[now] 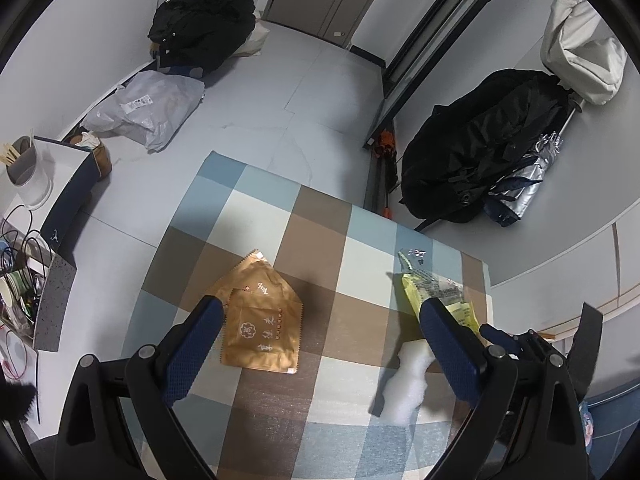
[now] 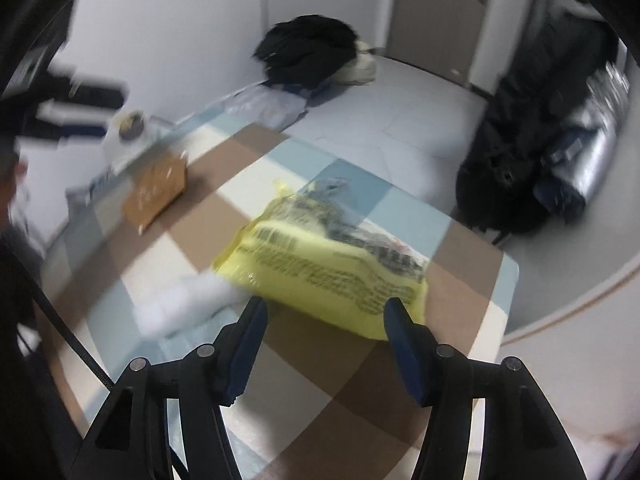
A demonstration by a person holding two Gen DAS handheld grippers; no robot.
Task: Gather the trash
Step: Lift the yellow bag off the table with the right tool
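Observation:
A brown paper packet (image 1: 260,320) lies on the checkered table (image 1: 312,224), just ahead of my left gripper (image 1: 320,308), which is open and hovers above it. A yellow wrapper (image 1: 440,292) lies at the table's right side, with a white crumpled tissue (image 1: 404,380) beside it. In the right wrist view the yellow wrapper (image 2: 332,264) lies just ahead of my open right gripper (image 2: 324,308), apart from it. The tissue (image 2: 180,304) is to its left and the brown packet (image 2: 156,192) farther left. The right wrist view is blurred.
A black backpack (image 1: 480,152) and a silver umbrella (image 1: 524,184) lie on the floor at right. A black coat (image 1: 204,24) and a grey plastic bag (image 1: 148,112) lie at far left. A shelf with a white cup (image 1: 28,176) and cables stands left of the table.

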